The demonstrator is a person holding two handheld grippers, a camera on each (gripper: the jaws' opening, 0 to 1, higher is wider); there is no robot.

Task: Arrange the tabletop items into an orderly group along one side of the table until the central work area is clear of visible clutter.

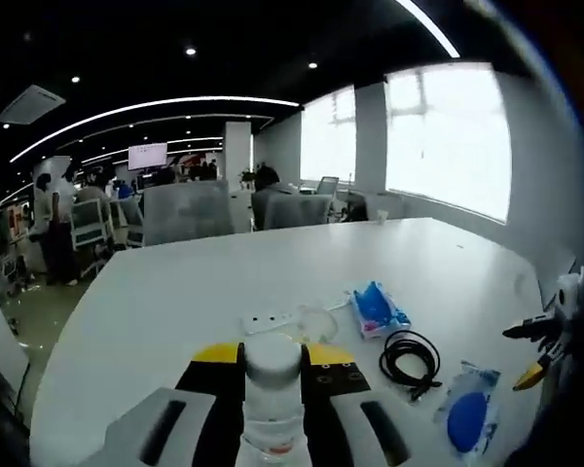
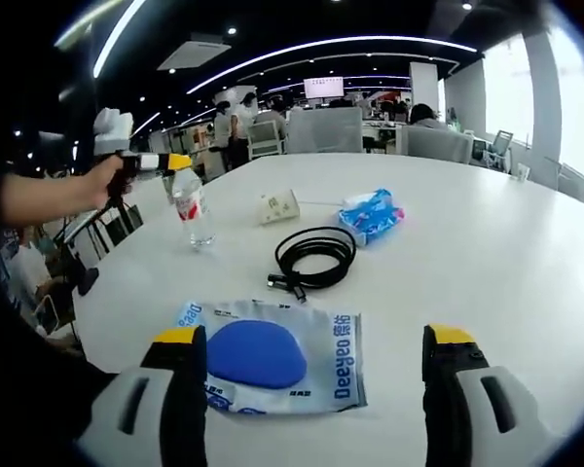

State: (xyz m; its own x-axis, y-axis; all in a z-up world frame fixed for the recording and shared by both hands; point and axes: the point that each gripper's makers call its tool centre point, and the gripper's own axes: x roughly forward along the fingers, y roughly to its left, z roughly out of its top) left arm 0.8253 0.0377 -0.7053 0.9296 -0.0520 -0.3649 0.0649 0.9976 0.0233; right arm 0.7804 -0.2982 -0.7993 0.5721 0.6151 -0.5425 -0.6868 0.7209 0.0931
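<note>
Left gripper view: left gripper [image 1: 273, 389] has its jaws closed on a clear plastic water bottle [image 1: 273, 404] with a white cap, gripped just under the cap, label partly visible low down. Beyond it on the white table [image 1: 273, 272]: white power strip [image 1: 266, 320] just past the cap, blue tissue pack [image 1: 378, 308] to the right of it, coiled black cable [image 1: 410, 357] nearer and right, and a white-and-blue packet [image 1: 468, 413] with a round blue pad nearest on the right. Right gripper [image 1: 545, 341] comes in at the far right edge, yellow tip visible. Office chairs and people far behind.

Right gripper view: right gripper [image 2: 311, 399] wide open, holding nothing, jaws with yellow tips either side of the packet [image 2: 273, 365], which lies flat just ahead; printed blue text on white wrapper, blue oval pad inside. Cable [image 2: 314, 256] beyond it, loosely coiled, plug end nearest. Tissue pack [image 2: 370, 214] farther right, power strip [image 2: 279, 206] farther left, tilted. Bottle [image 2: 192, 209] stands upright at the left on the table [image 2: 467, 253], held at its top by the left gripper [image 2: 161, 163], a hand [image 2: 105, 180] behind it.
</note>
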